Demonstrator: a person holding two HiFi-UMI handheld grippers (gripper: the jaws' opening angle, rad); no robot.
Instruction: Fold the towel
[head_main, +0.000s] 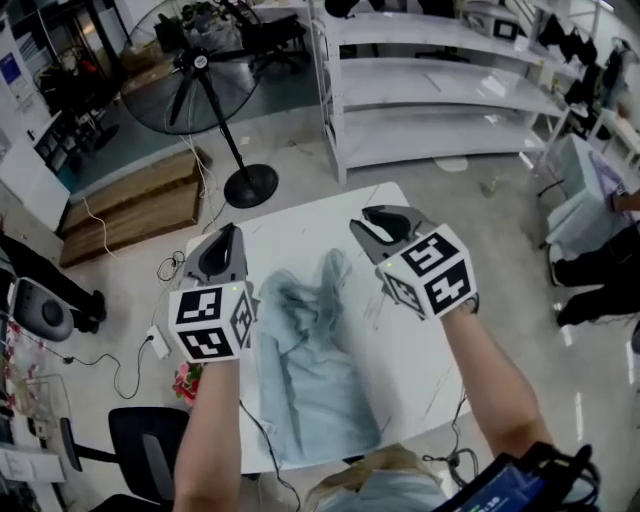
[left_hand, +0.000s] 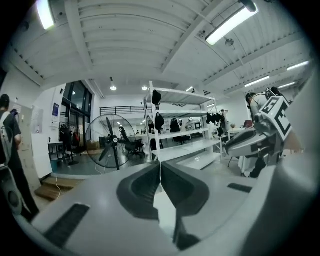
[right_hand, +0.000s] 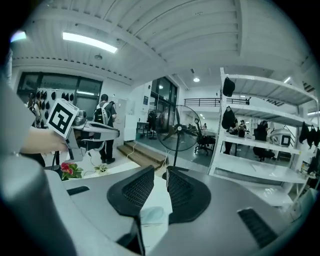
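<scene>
Presently, the pale blue cloth towel (head_main: 315, 370) is shown lying lengthwise on the white rectangular desk (head_main: 420, 345). It is flatter at its near end and bunched into a crumpled ridge at its far end, and none of its edges is held. The left tongs (head_main: 228, 240) are held above the towel and to its left. They are clenched on nothing, with the pads seen meeting in the left gripper view. The right tongs (head_main: 375, 225) are held above the towel's far end and to its right. They are slightly released, with nothing pinched between them, and in the right gripper view only a patch of towel below is seen through the gap.

The step in hand is judged to be an interval between grasps, with no neat fold yet formed. For the next move, both tongs would need to be lowered to the towel, the left ones being opened first. Two corners of one end would then have to be found and pinched, which the bunched far end may make awkward.
</scene>
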